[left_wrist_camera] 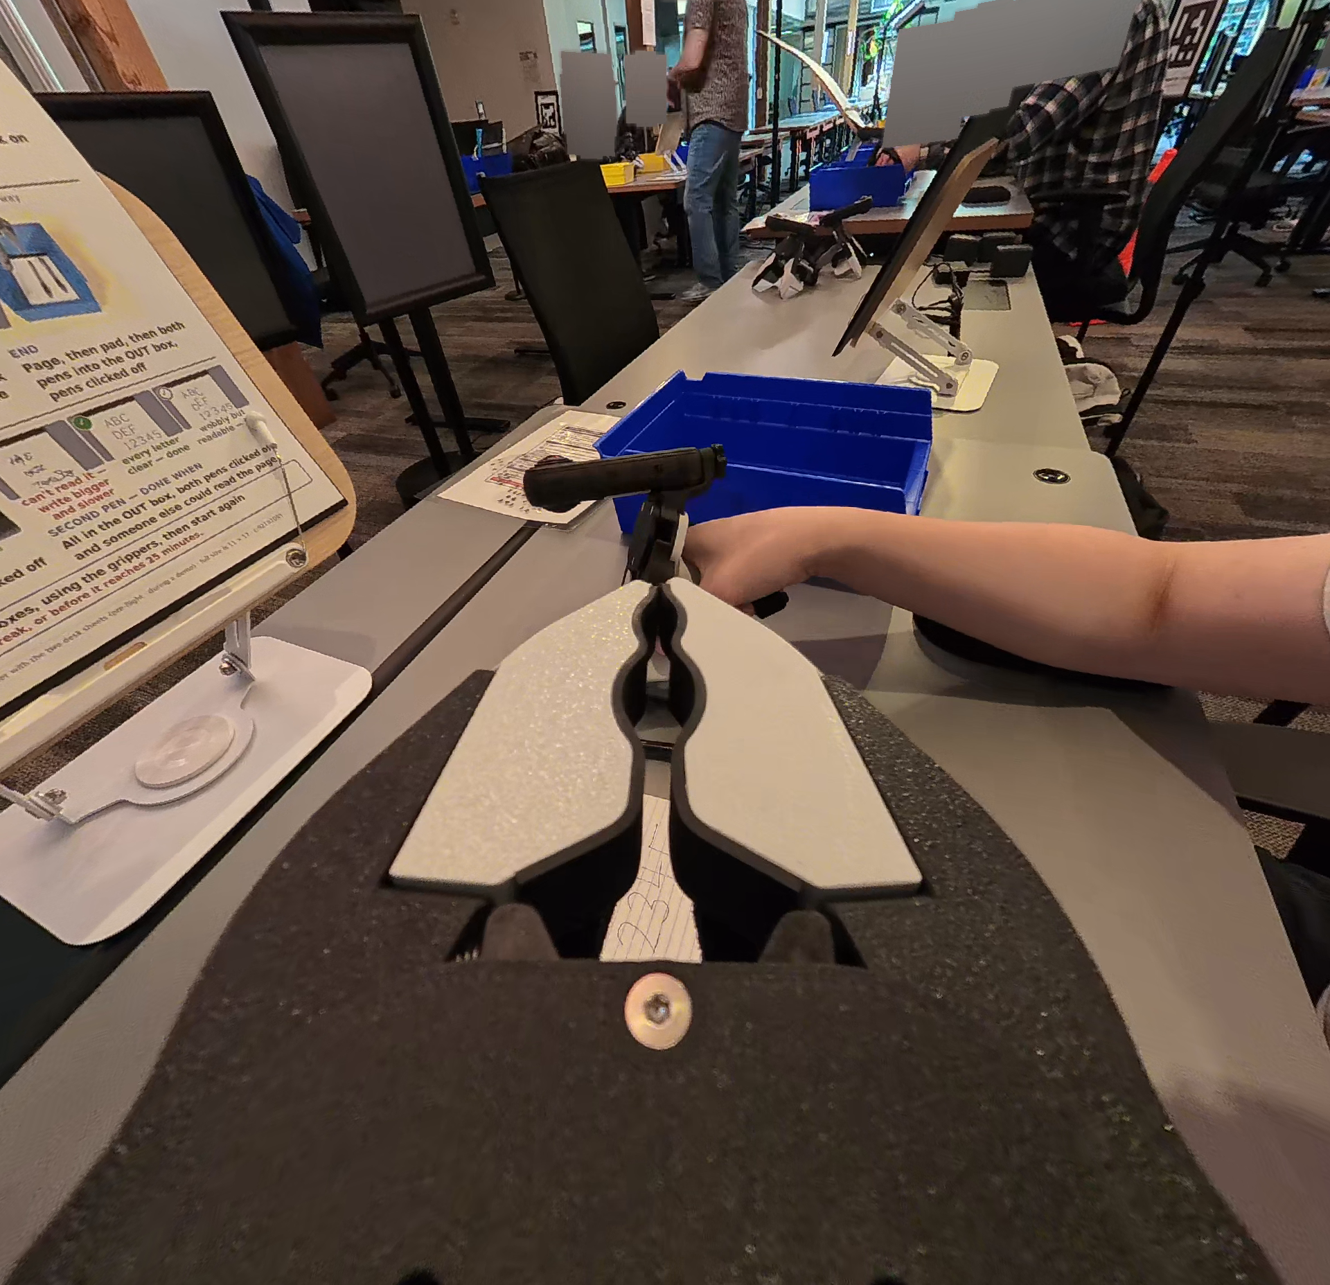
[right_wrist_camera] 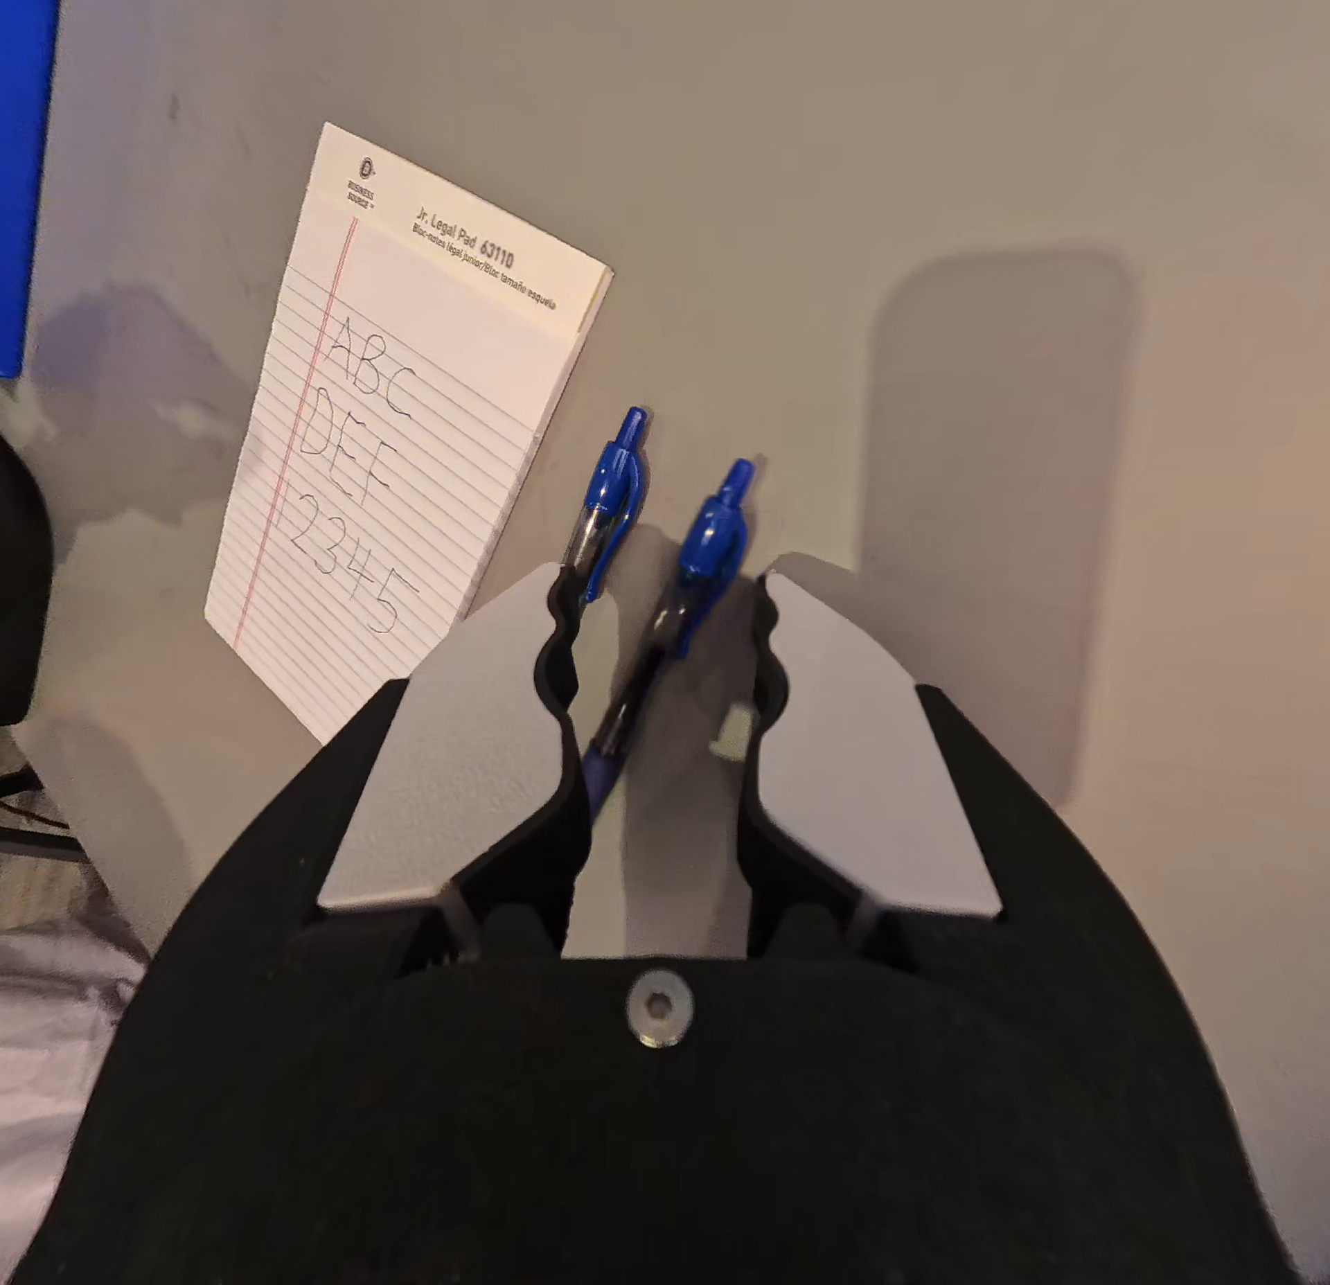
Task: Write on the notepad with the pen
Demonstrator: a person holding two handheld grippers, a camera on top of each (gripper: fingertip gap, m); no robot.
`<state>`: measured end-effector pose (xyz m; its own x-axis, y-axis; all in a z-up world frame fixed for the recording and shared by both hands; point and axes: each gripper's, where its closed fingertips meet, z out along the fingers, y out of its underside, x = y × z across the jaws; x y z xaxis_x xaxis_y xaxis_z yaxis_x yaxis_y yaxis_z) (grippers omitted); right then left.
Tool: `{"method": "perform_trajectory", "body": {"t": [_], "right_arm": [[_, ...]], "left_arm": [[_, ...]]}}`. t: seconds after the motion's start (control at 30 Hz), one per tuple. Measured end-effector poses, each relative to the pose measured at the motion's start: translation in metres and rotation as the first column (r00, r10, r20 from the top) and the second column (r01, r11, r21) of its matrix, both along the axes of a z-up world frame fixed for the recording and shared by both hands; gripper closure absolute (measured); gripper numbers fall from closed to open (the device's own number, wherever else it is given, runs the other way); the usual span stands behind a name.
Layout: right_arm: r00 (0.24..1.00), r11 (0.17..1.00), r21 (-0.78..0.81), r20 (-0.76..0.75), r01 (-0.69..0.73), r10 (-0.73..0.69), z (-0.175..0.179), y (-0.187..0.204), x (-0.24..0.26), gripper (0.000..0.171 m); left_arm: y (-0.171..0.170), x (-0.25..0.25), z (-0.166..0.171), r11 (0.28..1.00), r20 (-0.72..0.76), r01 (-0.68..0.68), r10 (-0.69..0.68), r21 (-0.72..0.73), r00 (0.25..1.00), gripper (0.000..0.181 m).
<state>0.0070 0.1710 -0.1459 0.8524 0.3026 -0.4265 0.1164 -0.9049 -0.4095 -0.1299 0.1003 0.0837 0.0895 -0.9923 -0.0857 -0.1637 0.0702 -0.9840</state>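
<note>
The right gripper (right_wrist_camera: 658,581) looks down at a gray table (right_wrist_camera: 935,171). Its jaws are apart and hold nothing. Two blue pens lie on the table under it, side by side. One pen (right_wrist_camera: 673,624) lies in the gap between the two fingers, with its click end pointing away. The other pen (right_wrist_camera: 608,502) lies just left of it, and the left finger hides its lower part. The notepad (right_wrist_camera: 403,415) lies flat on the table, just left of the pens and a bit tilted. Its top page has lines on it and three rows of writing by hand. The left gripper (left_wrist_camera: 661,588) is over the same table, and its jaws are together, tips touching, with nothing between them. A strip of the lined page (left_wrist_camera: 651,912) shows below, through the gap near the base of the fingers. In front of it a hand (left_wrist_camera: 748,559) holds the other gripper, which points down at the table. A blue bin (left_wrist_camera: 777,444) sits farther back on the table. A page of steps on a stand (left_wrist_camera: 144,415) is at the left.
</note>
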Motion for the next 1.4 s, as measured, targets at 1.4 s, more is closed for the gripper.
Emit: {"method": "perform_trajectory", "body": {"t": [1.4], "right_arm": [[0.995,0.285,0.957,0.029,-0.055,0.095,0.232,-0.014,-0.029,0.112]], "left_arm": [[0.115,-0.047,-0.022,0.886,-0.023,-0.436,0.445,0.157,0.895,0.162]]}}
